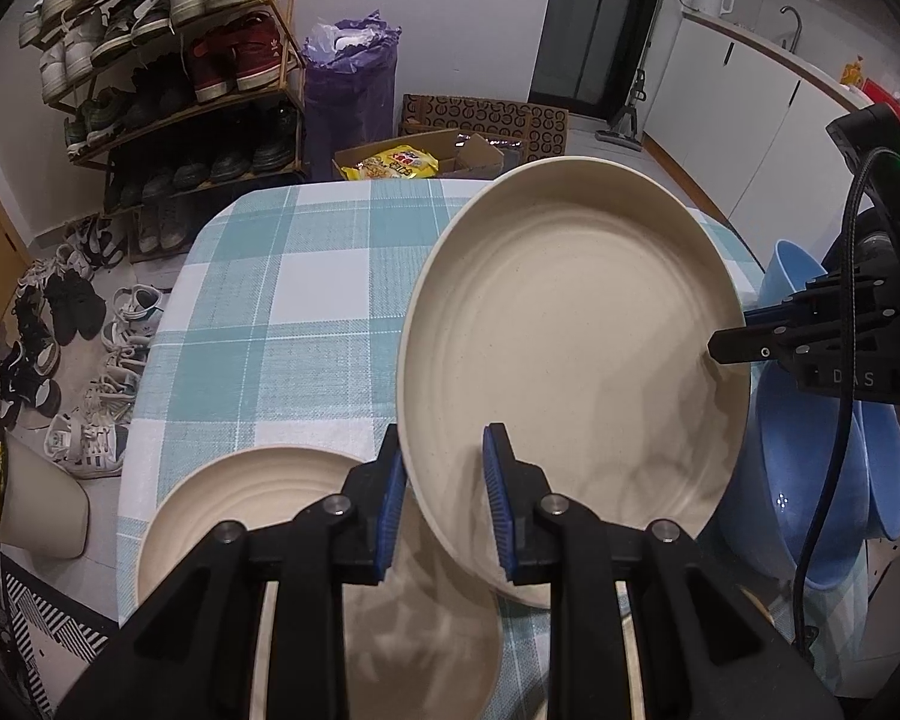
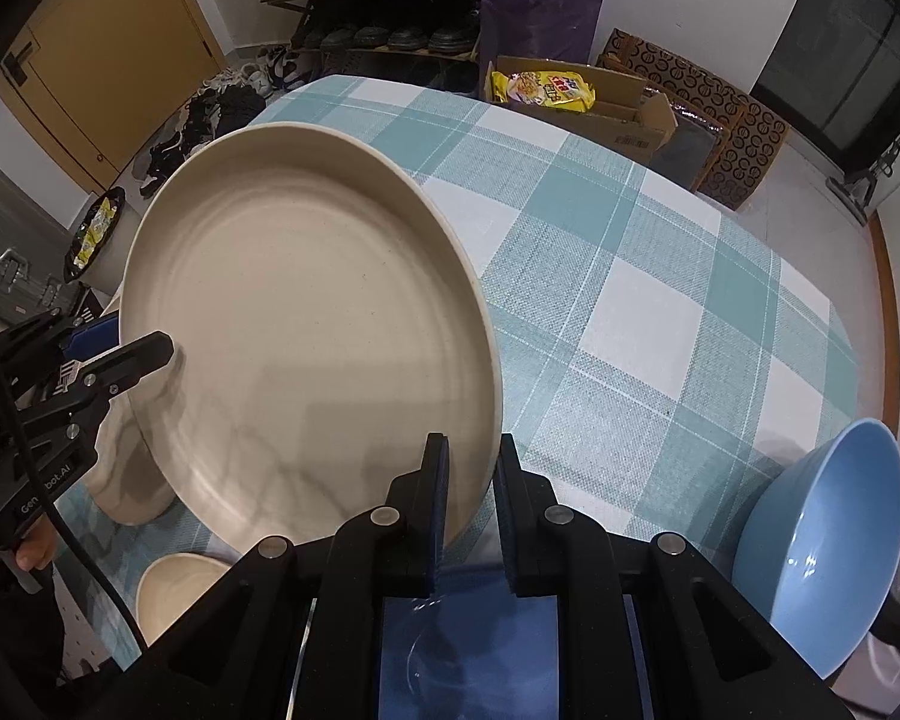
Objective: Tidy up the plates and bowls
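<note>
Above the checked counter, you hold one large cream plate between both grippers, clear of the cloth and tilted.

Left gripper: pinching the plate's near rim, blue pads pressed on either side of the edge. Right gripper: pinching the opposite rim the same way; in the left view it shows as a black jaw at the plate's right edge.

Step in hand, as I judge it: carrying this plate to stack with its like. A second cream plate lies flat on the counter just below and left of the lifted one, the likely landing spot. Blue bowls sit nested at the right edge; another blue bowl leans at the counter's corner in the right view.

Next move calls for: level the plate, centre it over the lower plate, lower both hands together, release only when rims seat.

Pose: both grippers point steeply down, the right more so.
</note>
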Demonstrator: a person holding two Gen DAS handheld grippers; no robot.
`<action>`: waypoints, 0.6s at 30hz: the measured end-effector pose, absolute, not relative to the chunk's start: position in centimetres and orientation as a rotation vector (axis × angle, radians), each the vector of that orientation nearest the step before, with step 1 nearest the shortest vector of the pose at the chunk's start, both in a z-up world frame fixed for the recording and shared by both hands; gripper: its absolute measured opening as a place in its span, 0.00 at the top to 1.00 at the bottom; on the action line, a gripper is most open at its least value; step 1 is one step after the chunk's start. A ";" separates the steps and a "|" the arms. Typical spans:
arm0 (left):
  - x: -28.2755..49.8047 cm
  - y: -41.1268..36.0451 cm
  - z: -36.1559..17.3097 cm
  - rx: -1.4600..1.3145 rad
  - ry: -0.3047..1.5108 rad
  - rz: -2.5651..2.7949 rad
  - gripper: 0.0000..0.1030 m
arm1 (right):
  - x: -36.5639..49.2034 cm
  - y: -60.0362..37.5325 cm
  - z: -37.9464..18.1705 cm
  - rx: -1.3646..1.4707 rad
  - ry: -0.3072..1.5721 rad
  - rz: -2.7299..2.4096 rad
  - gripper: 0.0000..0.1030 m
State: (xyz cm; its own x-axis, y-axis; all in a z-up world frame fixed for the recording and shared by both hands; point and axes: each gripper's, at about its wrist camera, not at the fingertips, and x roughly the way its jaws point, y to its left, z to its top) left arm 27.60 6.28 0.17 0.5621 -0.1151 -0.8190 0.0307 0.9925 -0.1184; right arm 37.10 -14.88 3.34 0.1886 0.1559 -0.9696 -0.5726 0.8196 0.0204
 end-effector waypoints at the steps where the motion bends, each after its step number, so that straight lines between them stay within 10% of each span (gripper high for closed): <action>1: 27.4 6.4 0.4 -0.096 0.966 -0.086 0.77 | 36.9 -14.9 3.7 -0.385 1.281 0.530 0.85; 18: 23.2 7.5 3.6 -0.103 0.905 -0.069 0.77 | 33.1 -13.8 7.5 -0.396 1.219 0.564 0.85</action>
